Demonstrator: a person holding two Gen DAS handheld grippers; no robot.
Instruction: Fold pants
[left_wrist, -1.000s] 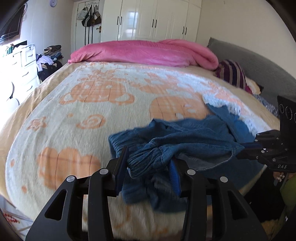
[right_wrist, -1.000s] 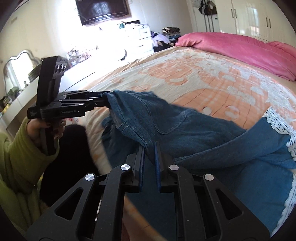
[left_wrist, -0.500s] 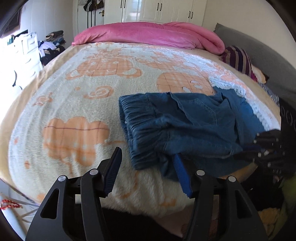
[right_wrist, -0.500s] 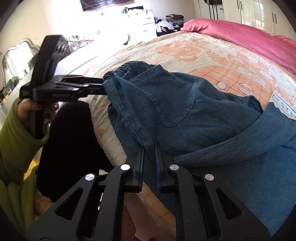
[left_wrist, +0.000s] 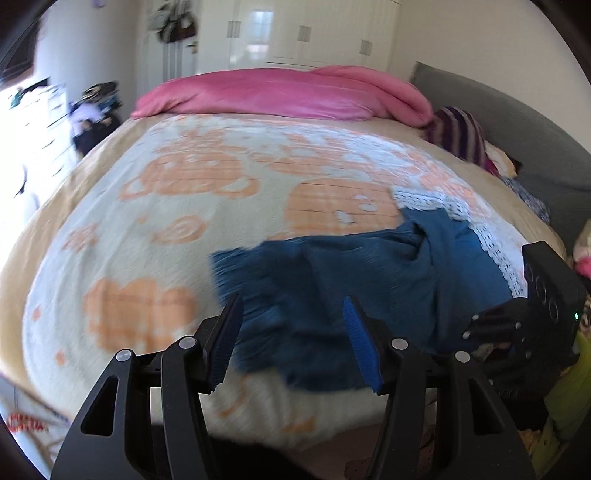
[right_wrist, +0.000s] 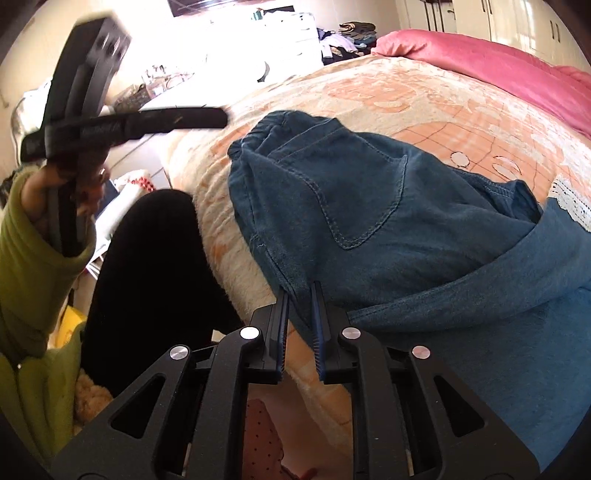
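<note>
Denim pants (right_wrist: 369, 206) lie on the bed (left_wrist: 184, 229); right hand-held gripper (right_wrist: 300, 295) pinches their near edge to anchor them, while left hand-held gripper (left_wrist: 291, 314), spread, hangs empty above the waistband

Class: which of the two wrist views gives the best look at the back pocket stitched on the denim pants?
The right wrist view. There the back pocket on the denim pants is sharp and close, its stitched outline clear. In the left wrist view the pants are motion-blurred, and no pocket can be made out.

pants (left_wrist: 332, 295) blurred, left claw (right_wrist: 207, 118) smeared
</note>
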